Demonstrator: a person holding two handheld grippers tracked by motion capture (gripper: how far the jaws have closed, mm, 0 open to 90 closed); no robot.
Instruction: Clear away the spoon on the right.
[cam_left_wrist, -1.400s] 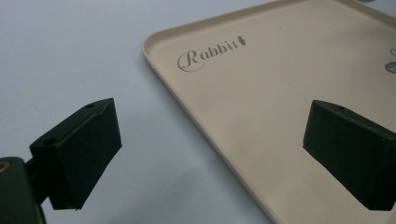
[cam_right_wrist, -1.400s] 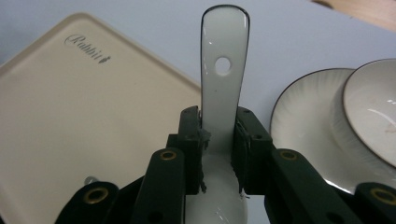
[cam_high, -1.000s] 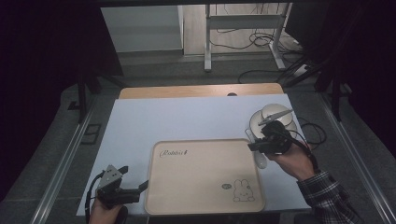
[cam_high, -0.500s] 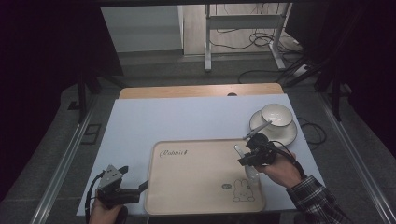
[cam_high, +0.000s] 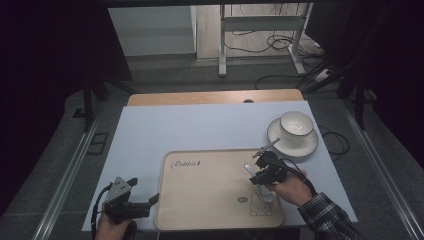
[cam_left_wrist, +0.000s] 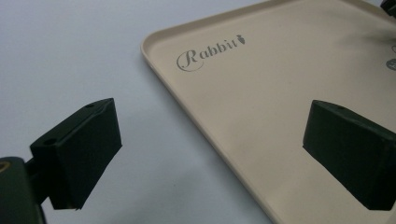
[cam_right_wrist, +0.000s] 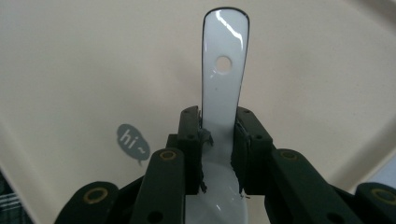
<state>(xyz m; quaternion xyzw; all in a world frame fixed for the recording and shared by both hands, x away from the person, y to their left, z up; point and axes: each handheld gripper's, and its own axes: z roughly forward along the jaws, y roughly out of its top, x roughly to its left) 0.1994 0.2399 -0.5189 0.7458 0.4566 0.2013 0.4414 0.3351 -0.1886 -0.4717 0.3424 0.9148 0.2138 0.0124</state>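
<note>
- Right gripper (cam_high: 261, 171) was over the tray's right half, jaws clamped on a glossy white ceramic spoon (cam_right_wrist: 223, 79) at its neck, handle sticking out past the jaw tips
- Spoon handle was flat, rounded at the end, thin dark outline on the rim, small round hole near the tip; the bowl end sat behind the jaws, toward the hand
- In the right gripper view the spoon pointed to 12 o'clock over the matte tray surface, a grey "hi~" speech-bubble print (cam_right_wrist: 133, 143) at 9 o'clock from the jaws
- Tray (cam_high: 210, 200) was a beige rounded rectangle with a low raised lip, smooth matte finish, "Rabbit" script (cam_left_wrist: 210, 51) at its 10 o'clock corner, small rabbit drawing (cam_high: 260, 206) at 4 o'clock
- Left gripper (cam_high: 146, 204) sat at 9 o'clock off the tray's near-left corner, jaws spread wide, nothing between them; blocky black pads (cam_left_wrist: 81, 149), one over the white tabletop, one over the tray
- Table (cam_high: 200, 125) had a plain white matte top, bare wood strip along the far edge
- White round bowl (cam_high: 296, 125) sat on a white saucer (cam_high: 305, 146) at 2 o'clock off the tray, apart from it
</note>
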